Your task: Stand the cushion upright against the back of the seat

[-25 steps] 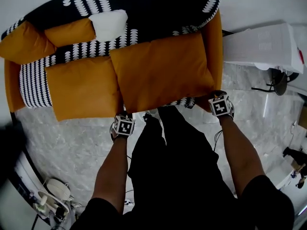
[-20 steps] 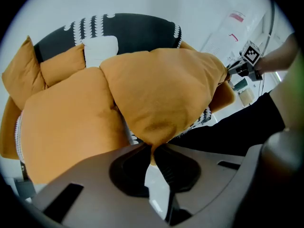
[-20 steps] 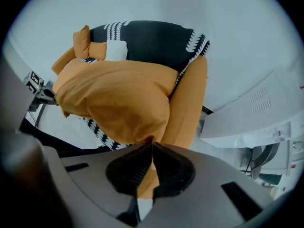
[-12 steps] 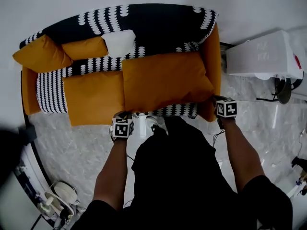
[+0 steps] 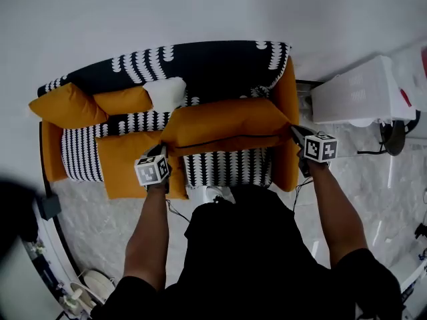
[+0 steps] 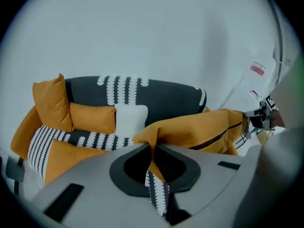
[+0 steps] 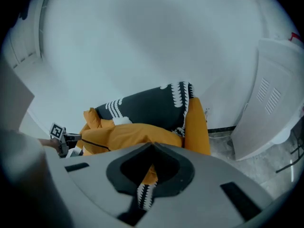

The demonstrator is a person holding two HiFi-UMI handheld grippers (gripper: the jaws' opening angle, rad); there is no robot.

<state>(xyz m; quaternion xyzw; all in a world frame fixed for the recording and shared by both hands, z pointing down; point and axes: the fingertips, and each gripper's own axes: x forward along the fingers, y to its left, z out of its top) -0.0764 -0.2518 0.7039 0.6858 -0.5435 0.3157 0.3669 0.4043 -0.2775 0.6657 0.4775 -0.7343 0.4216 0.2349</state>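
My left tool (image 6: 152, 150) had just been closing and was clamped on the near-left corner of the orange cushion (image 5: 223, 127). My right tool (image 7: 153, 158) was pinched tight on the opposite near corner. Between them the cushion hung tilted over the black-and-white seat (image 5: 227, 169), at the right end of the sofa (image 5: 207, 62) in the head view. Its front edge was raised, just beside the orange armrest (image 5: 288, 112). It did not yet stand upright against the back.
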